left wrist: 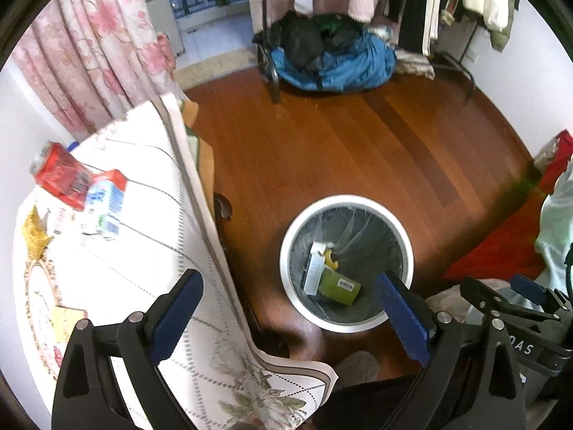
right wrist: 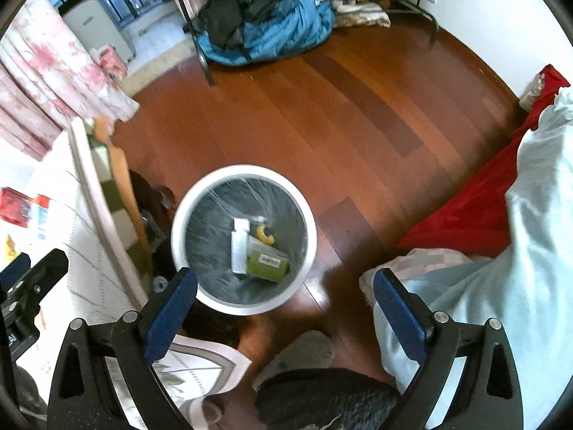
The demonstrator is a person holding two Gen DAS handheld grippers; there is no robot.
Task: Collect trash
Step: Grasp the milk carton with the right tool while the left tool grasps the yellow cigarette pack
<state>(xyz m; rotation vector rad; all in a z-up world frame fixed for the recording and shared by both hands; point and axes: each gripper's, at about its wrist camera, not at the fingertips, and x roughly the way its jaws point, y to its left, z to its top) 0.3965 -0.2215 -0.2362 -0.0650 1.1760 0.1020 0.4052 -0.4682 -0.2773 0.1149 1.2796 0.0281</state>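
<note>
A white round bin [left wrist: 406, 247] [right wrist: 308, 229] with a clear liner stands on the wooden floor. Inside lie a white box [left wrist: 312, 268] [right wrist: 239, 251], a green packet [left wrist: 338, 287] [right wrist: 266, 263] and a yellow curved scrap [left wrist: 331, 256] [right wrist: 264, 234]. On the clothed table to the left lie a red can [left wrist: 59, 173], a blue-and-white carton [left wrist: 105, 202], a yellow wrapper [left wrist: 34, 227] and a small yellow packet [left wrist: 66, 320]. My left gripper [left wrist: 290, 317] is open and empty, straddling the table edge and the bin. My right gripper [right wrist: 284, 317] is open and empty just in front of the bin.
A floral tablecloth [left wrist: 200, 322] hangs off the table edge. A blue bundle of clothes [left wrist: 336, 64] sits under a clothes rack at the back. Red fabric [right wrist: 476, 208] and pale bedding [right wrist: 530, 251] lie at the right. A grey slipper [right wrist: 304, 353] is near the bottom.
</note>
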